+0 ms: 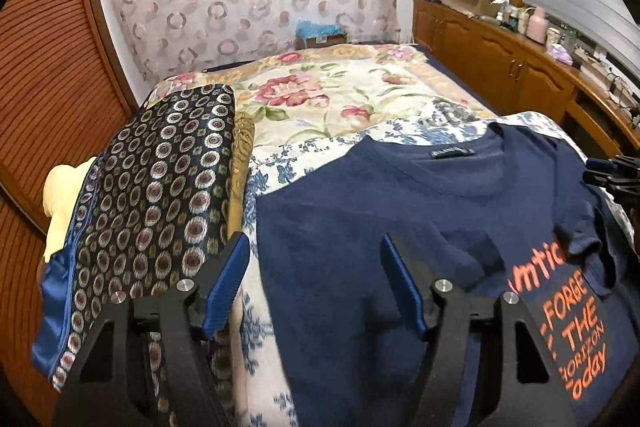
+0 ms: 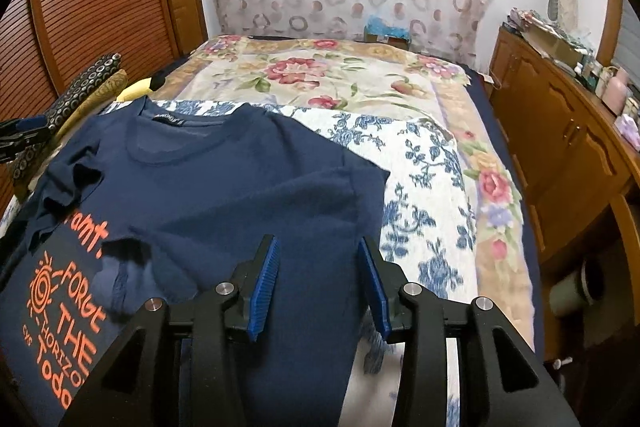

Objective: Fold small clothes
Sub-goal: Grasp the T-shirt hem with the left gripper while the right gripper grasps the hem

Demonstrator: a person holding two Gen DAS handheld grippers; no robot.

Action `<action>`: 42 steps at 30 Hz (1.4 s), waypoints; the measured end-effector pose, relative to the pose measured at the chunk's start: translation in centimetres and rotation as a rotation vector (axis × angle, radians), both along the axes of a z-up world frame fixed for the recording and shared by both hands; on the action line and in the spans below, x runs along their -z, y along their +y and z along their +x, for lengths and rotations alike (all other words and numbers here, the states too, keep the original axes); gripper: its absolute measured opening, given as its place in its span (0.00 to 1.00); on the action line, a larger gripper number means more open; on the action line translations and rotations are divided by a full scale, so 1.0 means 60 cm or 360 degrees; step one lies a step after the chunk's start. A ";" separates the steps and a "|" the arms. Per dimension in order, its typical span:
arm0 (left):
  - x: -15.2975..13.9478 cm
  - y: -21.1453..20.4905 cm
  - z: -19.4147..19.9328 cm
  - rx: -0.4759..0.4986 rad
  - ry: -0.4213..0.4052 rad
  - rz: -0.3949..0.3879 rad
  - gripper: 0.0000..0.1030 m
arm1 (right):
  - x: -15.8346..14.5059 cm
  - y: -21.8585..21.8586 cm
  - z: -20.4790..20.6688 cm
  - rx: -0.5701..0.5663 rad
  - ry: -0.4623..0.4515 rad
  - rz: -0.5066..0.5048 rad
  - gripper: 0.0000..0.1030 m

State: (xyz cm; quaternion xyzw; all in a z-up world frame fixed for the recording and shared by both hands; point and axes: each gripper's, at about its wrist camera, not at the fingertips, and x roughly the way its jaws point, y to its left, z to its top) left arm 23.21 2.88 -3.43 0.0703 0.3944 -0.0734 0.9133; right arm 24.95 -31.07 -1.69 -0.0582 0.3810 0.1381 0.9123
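A wide bed carries a cream floral quilt with pink roses, and over its near part lies a white cotton cover printed with blue flowers. On that cover rests the navy blue jersey T-shirt with orange lettering, collar pointing away, one side folded inward so the fabric bunches in soft creases over the print. Beside it sits a glossy dark blue cushion dotted with round medallions. The left claw hangs tilted downward over the shirt's edge, its ribbed blue pads wide apart and empty. The right claw slants down above the shirt's folded side, pads parted, pressing nothing.
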 end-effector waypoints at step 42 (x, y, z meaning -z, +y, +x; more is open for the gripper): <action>0.043 0.015 0.085 0.0056 0.0165 -0.0006 0.02 | 0.021 0.000 0.075 -0.0151 0.0067 -0.0026 0.15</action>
